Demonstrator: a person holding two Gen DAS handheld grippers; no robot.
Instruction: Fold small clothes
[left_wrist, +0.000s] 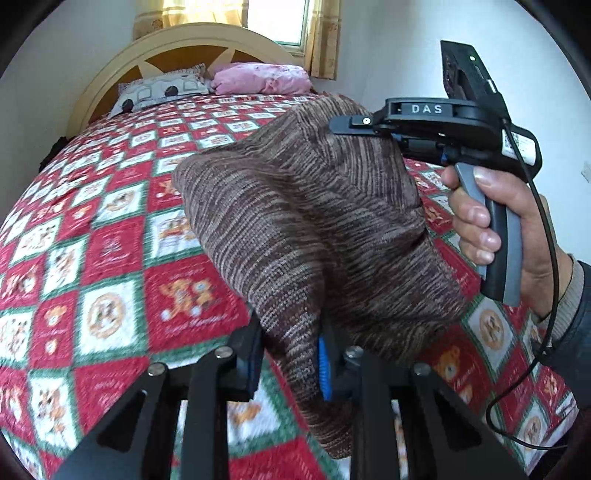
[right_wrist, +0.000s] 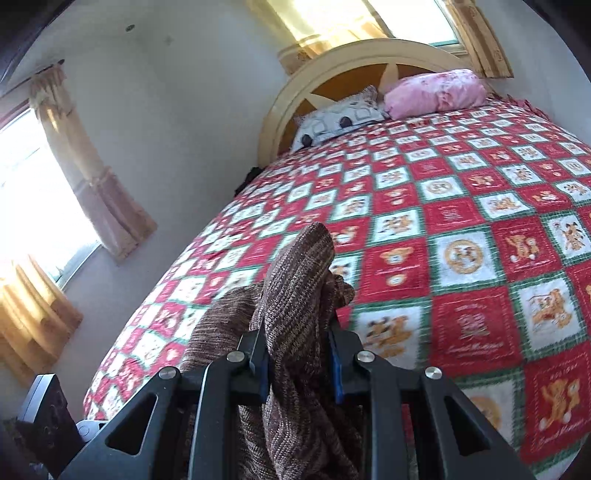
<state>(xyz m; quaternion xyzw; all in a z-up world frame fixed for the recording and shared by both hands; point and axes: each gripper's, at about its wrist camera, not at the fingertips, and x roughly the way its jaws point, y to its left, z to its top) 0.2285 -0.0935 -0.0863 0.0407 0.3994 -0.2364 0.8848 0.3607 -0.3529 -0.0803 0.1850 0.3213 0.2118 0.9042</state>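
The left gripper (left_wrist: 291, 363) and the right gripper (right_wrist: 299, 360) each pinch a bunched edge of the brown knit garment (left_wrist: 314, 221), held up above the patchwork bedspread (left_wrist: 110, 240); the thick, uneven wad could slip free from either clamp.

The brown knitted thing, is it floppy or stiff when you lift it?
Probably floppy: the brown knit garment sags and folds between the left gripper and right gripper. Likely not slippery; its ribbed weave looks grippy.
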